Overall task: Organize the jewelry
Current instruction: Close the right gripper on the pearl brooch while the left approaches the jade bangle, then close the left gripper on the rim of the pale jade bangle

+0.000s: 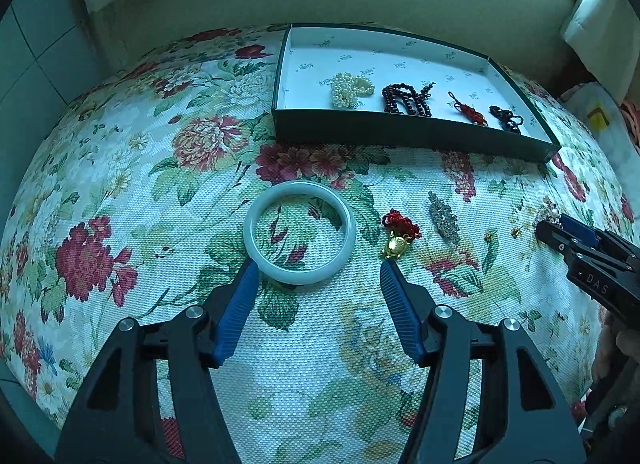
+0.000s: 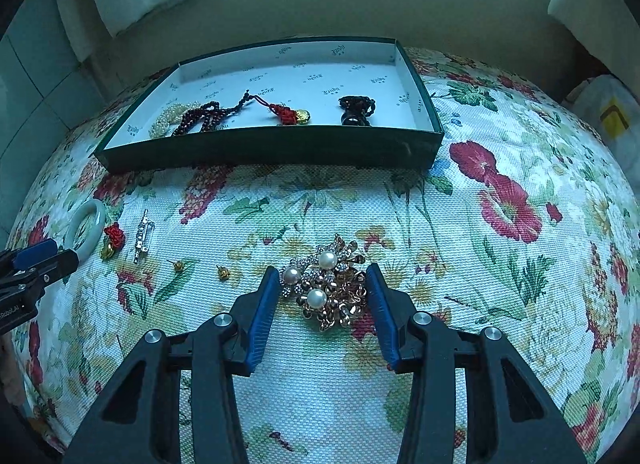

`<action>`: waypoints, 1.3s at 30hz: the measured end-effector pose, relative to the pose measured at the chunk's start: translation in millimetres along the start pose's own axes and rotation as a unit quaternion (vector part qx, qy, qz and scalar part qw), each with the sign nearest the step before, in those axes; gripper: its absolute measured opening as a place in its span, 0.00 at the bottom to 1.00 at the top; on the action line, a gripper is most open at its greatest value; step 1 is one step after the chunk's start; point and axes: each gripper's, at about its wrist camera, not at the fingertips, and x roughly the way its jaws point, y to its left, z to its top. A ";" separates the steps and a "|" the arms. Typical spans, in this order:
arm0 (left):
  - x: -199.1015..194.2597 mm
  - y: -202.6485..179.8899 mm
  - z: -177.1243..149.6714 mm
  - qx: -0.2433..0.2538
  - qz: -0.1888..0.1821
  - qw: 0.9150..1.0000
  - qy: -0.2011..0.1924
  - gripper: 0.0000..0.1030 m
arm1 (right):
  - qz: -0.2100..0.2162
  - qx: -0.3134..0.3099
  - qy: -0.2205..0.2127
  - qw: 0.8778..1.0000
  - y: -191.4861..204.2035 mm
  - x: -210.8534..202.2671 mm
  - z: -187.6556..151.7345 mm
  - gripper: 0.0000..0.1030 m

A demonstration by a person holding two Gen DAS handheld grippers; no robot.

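Observation:
A pale jade bangle [image 1: 299,232] lies on the floral cloth just ahead of my open left gripper [image 1: 316,264]; its left fingertip touches the bangle's near rim. A red-knot gold charm [image 1: 398,234] and a crystal hair clip [image 1: 443,217] lie to its right. My right gripper [image 2: 323,269] is open around a gold brooch with three pearls [image 2: 328,284], fingers either side of it. The dark green box [image 1: 404,131] at the back holds a pearl strand [image 1: 350,88], dark red beads [image 1: 406,98], a red knot tassel [image 1: 470,110] and a black bead bracelet [image 1: 506,118].
Two small gold ear studs [image 2: 178,265] [image 2: 222,272] lie on the cloth left of the brooch. The box [image 2: 280,146] stands across the back of the table. A wall and curtain are behind; a bag [image 2: 612,116] sits off the right edge.

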 end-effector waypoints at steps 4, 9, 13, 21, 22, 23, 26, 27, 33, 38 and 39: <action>0.6 1.0 0.2 -0.001 -0.001 1.000 0.001 0.61 | 0.006 0.001 -0.001 1.000 1.7 -0.4 -0.9 0.28; 2.9 4.0 0.6 -0.003 0.000 1.000 0.002 0.61 | 0.010 0.011 -0.002 1.000 -1.2 -1.9 -2.7 0.26; 3.8 5.0 0.7 -0.003 0.001 1.000 0.002 0.61 | 0.012 0.017 -0.001 1.000 -4.3 -3.3 -4.0 0.26; 7.3 4.7 1.6 -0.001 0.001 1.000 0.003 0.61 | 0.011 0.018 0.000 1.000 -5.9 -5.9 -6.0 0.26; 8.1 4.4 2.4 -0.001 0.001 1.000 0.004 0.61 | 0.010 0.018 -0.001 1.000 -6.0 -5.8 -6.0 0.26; 9.0 4.1 2.9 0.000 0.001 1.000 0.004 0.61 | 0.011 0.018 0.000 1.000 -6.0 -5.8 -5.9 0.26; 11.5 3.4 5.2 0.002 0.004 1.000 0.004 0.61 | 0.011 0.017 -0.001 1.000 -6.1 -5.8 -6.0 0.26; 12.5 3.5 6.5 0.003 0.005 1.000 0.004 0.61 | 0.011 0.017 0.000 1.000 -6.1 -5.8 -6.2 0.26; 20.1 6.0 16.0 0.007 0.011 1.000 0.000 0.68 | 0.011 0.019 0.000 1.000 -6.8 -6.0 -5.7 0.26; 30.6 6.2 20.4 0.015 0.017 1.000 0.006 0.69 | 0.012 0.019 0.000 1.000 -6.9 -5.7 -4.8 0.26; 32.6 6.8 20.9 0.014 0.016 1.000 0.008 0.69 | 0.012 0.019 0.000 1.000 -7.0 -5.7 -4.8 0.26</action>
